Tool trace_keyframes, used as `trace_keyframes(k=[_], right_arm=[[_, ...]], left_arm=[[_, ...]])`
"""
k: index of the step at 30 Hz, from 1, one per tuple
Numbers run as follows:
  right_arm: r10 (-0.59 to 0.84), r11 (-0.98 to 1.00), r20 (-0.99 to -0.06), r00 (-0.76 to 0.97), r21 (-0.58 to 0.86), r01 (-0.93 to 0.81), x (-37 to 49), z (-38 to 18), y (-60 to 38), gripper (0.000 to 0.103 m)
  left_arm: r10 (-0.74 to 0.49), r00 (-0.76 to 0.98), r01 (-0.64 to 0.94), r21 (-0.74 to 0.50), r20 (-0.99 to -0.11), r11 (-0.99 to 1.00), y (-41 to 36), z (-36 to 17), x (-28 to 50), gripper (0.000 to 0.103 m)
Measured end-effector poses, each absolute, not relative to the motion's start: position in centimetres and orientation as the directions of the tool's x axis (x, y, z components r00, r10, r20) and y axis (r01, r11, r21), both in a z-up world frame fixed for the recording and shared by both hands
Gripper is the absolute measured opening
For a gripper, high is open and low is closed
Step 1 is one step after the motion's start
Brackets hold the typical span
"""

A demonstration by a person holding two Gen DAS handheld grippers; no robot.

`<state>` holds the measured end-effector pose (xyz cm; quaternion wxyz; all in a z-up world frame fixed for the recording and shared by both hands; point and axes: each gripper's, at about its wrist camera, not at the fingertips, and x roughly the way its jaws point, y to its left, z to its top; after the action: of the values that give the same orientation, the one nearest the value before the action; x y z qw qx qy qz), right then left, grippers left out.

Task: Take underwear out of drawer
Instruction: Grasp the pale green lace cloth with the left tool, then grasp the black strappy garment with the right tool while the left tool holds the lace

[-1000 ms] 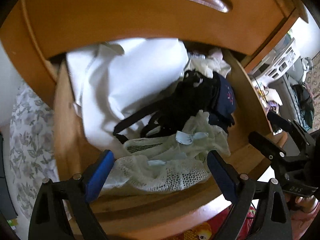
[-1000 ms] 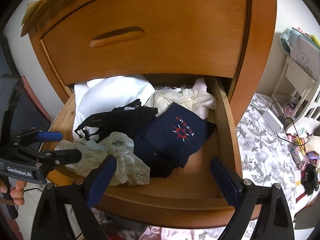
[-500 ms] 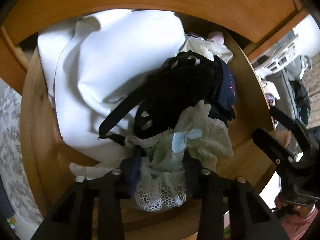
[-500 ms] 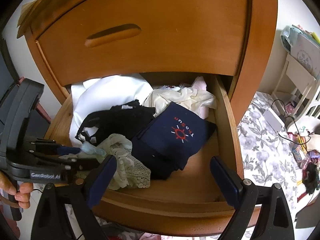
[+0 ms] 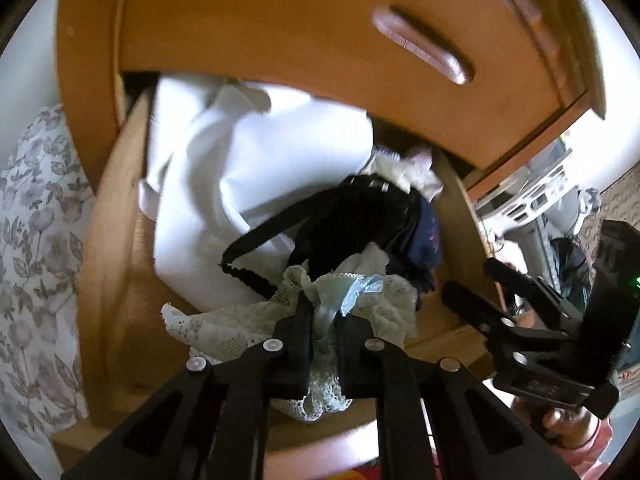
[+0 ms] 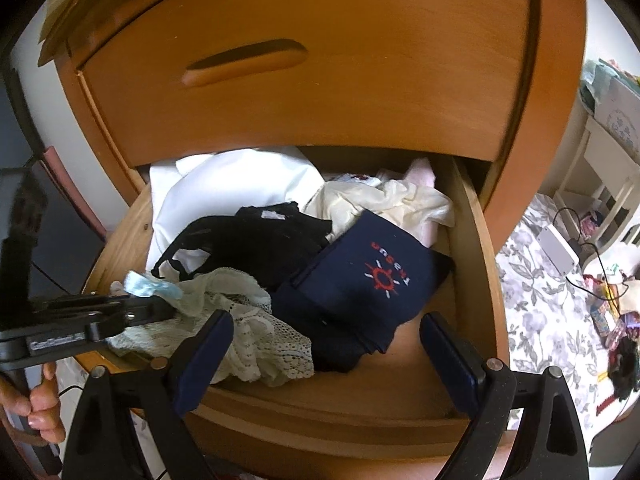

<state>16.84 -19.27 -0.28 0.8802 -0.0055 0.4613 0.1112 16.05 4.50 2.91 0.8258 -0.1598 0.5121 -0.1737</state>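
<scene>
**At the drawer's front edge, lace underwear pinched by the left hand-held gripper**

Low in the left wrist view, the pale green lace underwear with a light blue ribbon bow (image 5: 352,308) lies bunched at the front left corner of the open wooden drawer (image 5: 116,272), partly draped over its front rim. The left hand-held gripper (image 5: 322,344) is clamped tight on this lace, fabric squeezed between its two black fingers; in the right wrist view it enters from the left edge (image 6: 160,312) and bites the same garment (image 6: 240,320). Behind the lace lies a black strappy garment (image 6: 260,240), and to its right a folded navy cloth with a red sun print (image 6: 376,280). A large white folded cloth (image 5: 248,168) fills the drawer's left rear, and crumpled cream fabric (image 6: 392,204) sits at the back right. The right hand-held gripper (image 6: 326,356) hovers over the drawer's front rim with its blue-padded fingers spread wide, nothing between them. Above, a closed wooden drawer front with a carved handle (image 6: 248,60) overhangs the clothes.
</scene>
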Motion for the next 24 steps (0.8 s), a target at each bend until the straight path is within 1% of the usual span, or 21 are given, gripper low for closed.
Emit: trace_keyframes(k=[5, 12, 16, 24], right_arm=[[0.206, 0.968, -0.806, 0.554, 0.085, -0.236, 17.6, 0.2, -17.7, 0.091], [0.212, 0.957, -0.815, 0.54, 0.062, -0.283, 18.9, 0.0, -15.0, 0.087], [0.207, 0.949, -0.825, 0.526, 0.038, -0.314, 19.5, -0.4, -13.3, 0.083], [0.164, 0.937, -0.856, 0.49, -0.02, -0.348, 21.0, -1.4, -10.6, 0.081]], left_arm=[[-0.424, 0.494, 0.091, -0.44, -0.759, 0.894, 6.2, 4.5, 15.4, 0.01], [-0.317, 0.606, 0.006, -0.394, -0.73, 0.919, 8.8, 6.4, 15.0, 0.01], [-0.264, 0.64, -0.045, -0.379, -0.722, 0.924, 10.4, 6.7, 15.0, 0.01], [-0.178, 0.69, -0.121, -0.354, -0.701, 0.927, 12.4, 7.3, 15.1, 0.01]])
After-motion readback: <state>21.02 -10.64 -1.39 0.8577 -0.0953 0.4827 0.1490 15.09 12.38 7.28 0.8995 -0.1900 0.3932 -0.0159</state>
